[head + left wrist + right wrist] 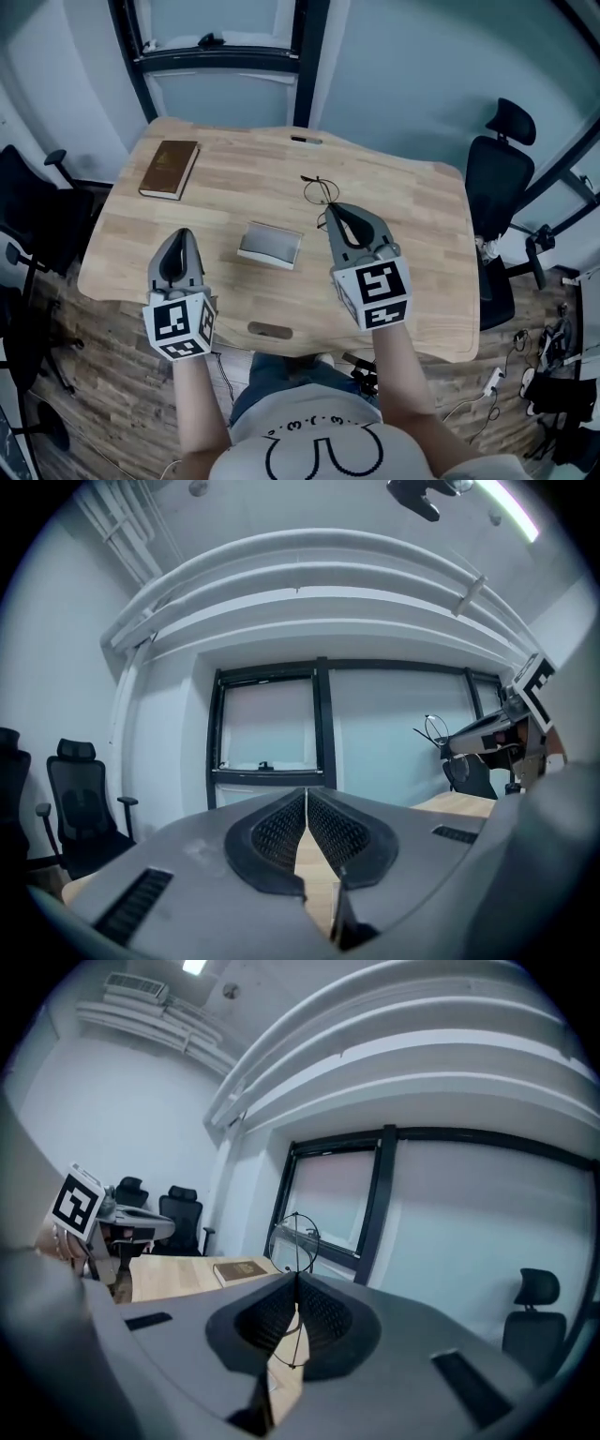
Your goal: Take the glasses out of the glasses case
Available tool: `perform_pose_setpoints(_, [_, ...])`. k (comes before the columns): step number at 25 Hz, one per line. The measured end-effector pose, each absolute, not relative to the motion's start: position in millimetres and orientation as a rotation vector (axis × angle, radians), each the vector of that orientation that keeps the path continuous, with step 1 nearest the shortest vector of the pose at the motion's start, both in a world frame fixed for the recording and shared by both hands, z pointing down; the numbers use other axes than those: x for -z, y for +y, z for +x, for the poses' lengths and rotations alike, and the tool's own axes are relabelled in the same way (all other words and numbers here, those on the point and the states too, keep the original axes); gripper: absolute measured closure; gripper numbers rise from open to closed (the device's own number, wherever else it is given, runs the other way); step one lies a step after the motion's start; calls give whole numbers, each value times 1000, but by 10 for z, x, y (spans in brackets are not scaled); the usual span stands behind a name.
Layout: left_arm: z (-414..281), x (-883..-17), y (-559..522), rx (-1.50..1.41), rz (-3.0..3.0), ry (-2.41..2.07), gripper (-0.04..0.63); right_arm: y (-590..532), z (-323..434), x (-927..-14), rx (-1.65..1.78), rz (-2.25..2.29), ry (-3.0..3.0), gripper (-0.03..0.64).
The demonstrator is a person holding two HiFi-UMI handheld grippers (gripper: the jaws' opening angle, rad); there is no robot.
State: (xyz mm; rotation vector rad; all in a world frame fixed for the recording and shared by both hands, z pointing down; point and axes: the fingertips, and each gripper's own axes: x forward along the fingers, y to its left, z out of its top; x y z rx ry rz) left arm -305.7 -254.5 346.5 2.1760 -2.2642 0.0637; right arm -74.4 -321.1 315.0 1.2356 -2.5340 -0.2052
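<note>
My right gripper (335, 208) is shut on thin wire-framed glasses (319, 190) and holds them in the air above the table, right of the case. In the right gripper view the jaws meet (296, 1279) on the frame, and a round lens of the glasses (293, 1241) sticks up past the tips. The grey glasses case (270, 246) lies open on the wooden table (412, 281), between the two grippers. My left gripper (180, 234) hovers left of the case, shut (307, 794) with nothing in it. The left gripper view shows the glasses (433, 728) at its right.
A brown book (170, 169) lies at the table's far left corner. A small dark object (305, 140) sits at the far edge. Black office chairs stand to the right (502, 178) and left (28, 216). A window frame (216, 56) stands behind the table.
</note>
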Motion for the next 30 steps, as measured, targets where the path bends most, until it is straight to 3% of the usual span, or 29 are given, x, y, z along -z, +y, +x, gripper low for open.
perform_pose_setpoints(16, [-1926, -2964, -1967, -90, 2202, -2423, 575, -2798, 291, -2781, 235, 1231, -2721, 558])
perform_pose_setpoints(30, [-1871, -2706, -1948, -78, 2273, -2427, 575, -2663, 294, -2488, 305, 1299, -2759, 557])
